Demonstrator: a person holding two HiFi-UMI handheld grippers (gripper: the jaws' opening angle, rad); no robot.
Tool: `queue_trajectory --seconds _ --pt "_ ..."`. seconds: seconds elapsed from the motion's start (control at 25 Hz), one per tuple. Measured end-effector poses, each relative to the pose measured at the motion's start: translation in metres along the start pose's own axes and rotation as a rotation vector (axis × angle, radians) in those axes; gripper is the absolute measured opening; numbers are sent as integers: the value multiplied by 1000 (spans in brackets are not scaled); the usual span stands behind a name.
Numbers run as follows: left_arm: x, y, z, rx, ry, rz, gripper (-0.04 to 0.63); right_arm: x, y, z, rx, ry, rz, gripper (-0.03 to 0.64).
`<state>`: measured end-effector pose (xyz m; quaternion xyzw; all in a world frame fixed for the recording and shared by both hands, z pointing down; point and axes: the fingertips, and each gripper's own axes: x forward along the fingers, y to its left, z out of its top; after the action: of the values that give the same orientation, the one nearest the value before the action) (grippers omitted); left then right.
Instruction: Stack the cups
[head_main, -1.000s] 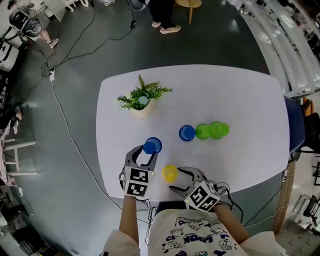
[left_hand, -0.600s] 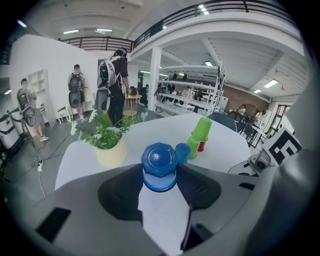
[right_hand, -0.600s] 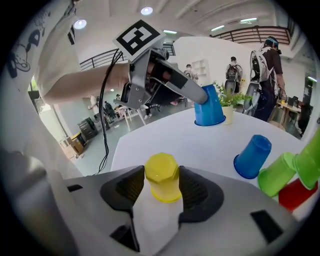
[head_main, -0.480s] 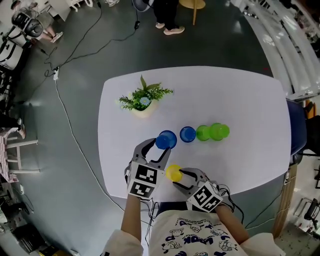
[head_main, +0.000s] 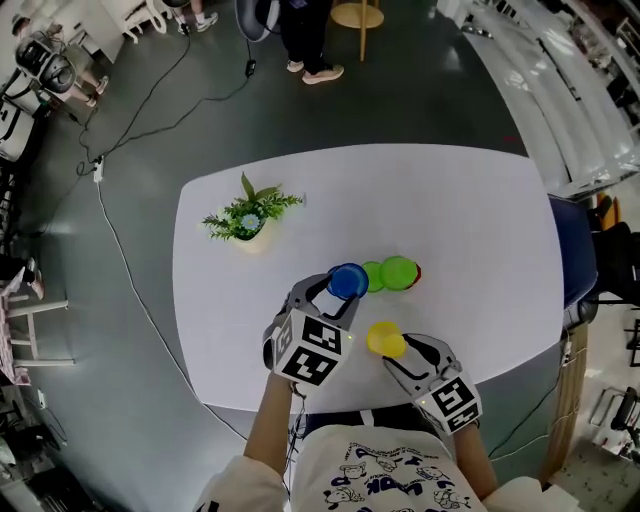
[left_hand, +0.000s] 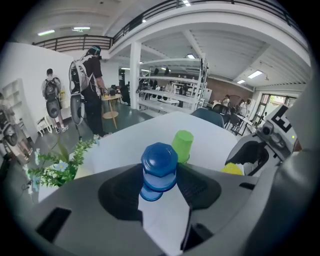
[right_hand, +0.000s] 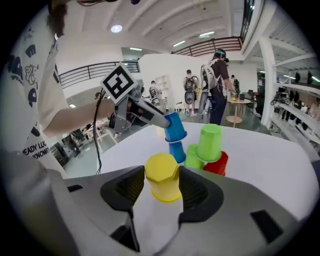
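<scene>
Blue cup sits clamped in our left tool; we grip the yellow cup in our right tool.

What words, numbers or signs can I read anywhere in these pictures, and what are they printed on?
"READY LU" and, under it, "KNOW": on the person's white shirt in the right gripper view, both cut off.
Lettering on the same shirt's front in the head view: too blurred to read.
The two marker cubes: only black-and-white square patterns, no words or numbers.
</scene>
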<state>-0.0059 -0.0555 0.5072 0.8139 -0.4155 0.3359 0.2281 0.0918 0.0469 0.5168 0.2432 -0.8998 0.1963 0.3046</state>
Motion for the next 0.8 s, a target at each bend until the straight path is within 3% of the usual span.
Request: queue_trajectory --seconds 0.28,0.64,0.8 --pt "32 -15 0 44 98 7 221 -47 -55 22 112 -104 -125 235" --pt "44 -22 7 64 109 29 222 -80 -89 77 2 -187 -197 236" --pt "46 -17 9 94 121 72 226 -77 -101 112 5 -242 -181 236"
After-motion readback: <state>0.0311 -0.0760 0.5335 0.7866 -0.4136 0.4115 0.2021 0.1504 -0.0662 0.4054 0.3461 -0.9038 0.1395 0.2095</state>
